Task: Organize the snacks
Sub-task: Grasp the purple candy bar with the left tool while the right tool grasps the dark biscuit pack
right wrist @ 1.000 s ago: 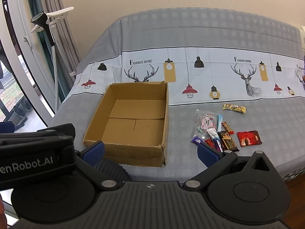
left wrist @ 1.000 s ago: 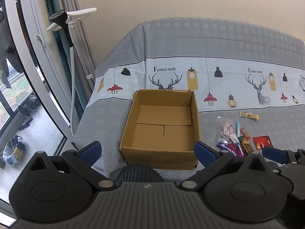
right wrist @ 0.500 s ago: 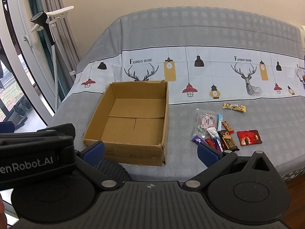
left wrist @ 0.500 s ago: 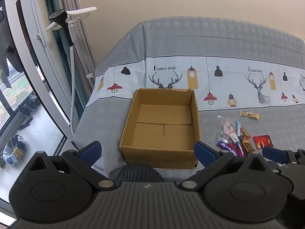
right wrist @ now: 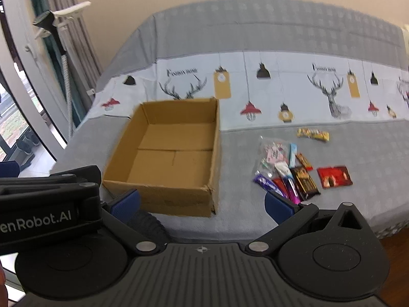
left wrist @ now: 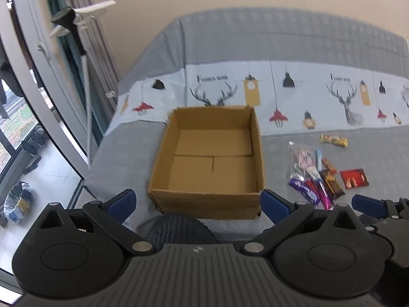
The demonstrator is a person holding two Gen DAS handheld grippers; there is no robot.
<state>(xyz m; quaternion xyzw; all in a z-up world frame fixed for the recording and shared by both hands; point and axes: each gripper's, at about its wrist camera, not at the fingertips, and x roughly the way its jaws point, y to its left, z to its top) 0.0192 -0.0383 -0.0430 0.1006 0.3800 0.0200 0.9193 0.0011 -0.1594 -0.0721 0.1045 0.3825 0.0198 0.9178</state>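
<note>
We move both claws closer to the table; the box (left wrist: 209,163) and snacks (right wrist: 288,171) look bigger. Our left claw (left wrist: 198,200) and right claw (right wrist: 202,202) are wide apart, holding nothing. The box has no snacks yet.

I see an open brown cardboard box (left wrist: 212,163) (right wrist: 168,158) sitting flat on the bed, nothing inside, bottom flaps visible. Right of it, apart from the box, a cluster of snack packets (left wrist: 314,176) (right wrist: 286,174): clear bag of pink-wrapped candy (right wrist: 272,153), purple wrapper (right wrist: 264,183), dark brown bar (right wrist: 305,183), all touching or overlapping. Flat red packet (left wrist: 354,178) (right wrist: 334,176) lies just right of the cluster; yellow packet (left wrist: 333,140) (right wrist: 313,134) farther back, separate.
</note>
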